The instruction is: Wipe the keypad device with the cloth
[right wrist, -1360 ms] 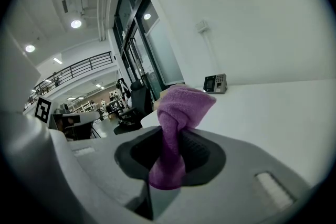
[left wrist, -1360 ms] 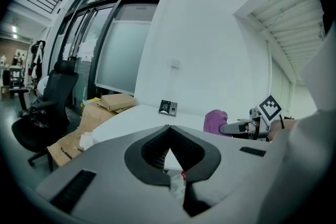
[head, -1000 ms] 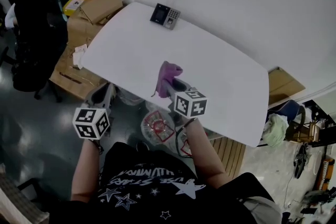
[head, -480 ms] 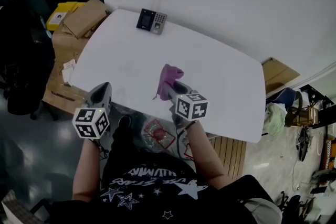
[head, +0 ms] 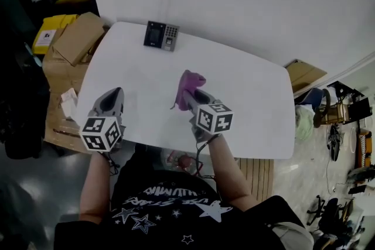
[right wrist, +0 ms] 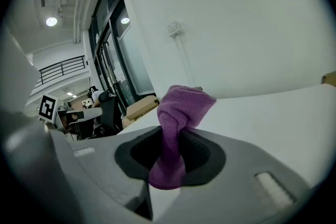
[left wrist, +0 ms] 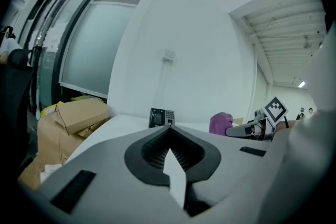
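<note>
Two hand-held grippers over white surface. My right hand-held gripper clamped on purple cloth; cloth hides jaw tips from head view. My left hand-held gripper jaws together, empty. At far edge, well apart: keypad device, keys too small to read.

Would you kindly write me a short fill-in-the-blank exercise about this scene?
The right claw is shut on the ____ cloth. The left claw is shut and holds ____. The keypad device rests on the white ____.
Missing words: purple; nothing; table.
</note>
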Motion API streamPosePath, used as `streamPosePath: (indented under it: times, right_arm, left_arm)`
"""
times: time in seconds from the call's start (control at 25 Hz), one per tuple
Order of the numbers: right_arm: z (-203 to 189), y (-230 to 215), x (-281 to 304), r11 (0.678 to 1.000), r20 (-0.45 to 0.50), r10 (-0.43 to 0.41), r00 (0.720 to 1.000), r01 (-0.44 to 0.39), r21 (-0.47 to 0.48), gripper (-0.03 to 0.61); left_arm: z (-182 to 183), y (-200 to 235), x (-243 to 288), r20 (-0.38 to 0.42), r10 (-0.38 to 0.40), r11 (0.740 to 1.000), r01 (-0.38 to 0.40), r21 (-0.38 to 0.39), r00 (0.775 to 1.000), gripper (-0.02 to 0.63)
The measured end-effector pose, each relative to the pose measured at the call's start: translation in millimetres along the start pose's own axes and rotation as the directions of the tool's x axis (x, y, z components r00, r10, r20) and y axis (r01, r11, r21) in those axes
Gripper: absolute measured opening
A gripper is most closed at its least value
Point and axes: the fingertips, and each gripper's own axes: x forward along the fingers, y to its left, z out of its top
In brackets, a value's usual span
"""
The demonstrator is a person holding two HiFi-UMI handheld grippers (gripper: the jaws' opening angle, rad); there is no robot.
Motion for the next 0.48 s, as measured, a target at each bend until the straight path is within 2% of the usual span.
streamPosePath:
  times: [0.48]
  right_arm:
    - [49, -1, 71, 0.995, 0.020, -0.097, 0.995, 0.097, 0.036, 0.092]
  left_arm:
    - [50, 74, 81, -0.019, -0.104, 0.994, 0.104, 0.015, 0.994, 0.006]
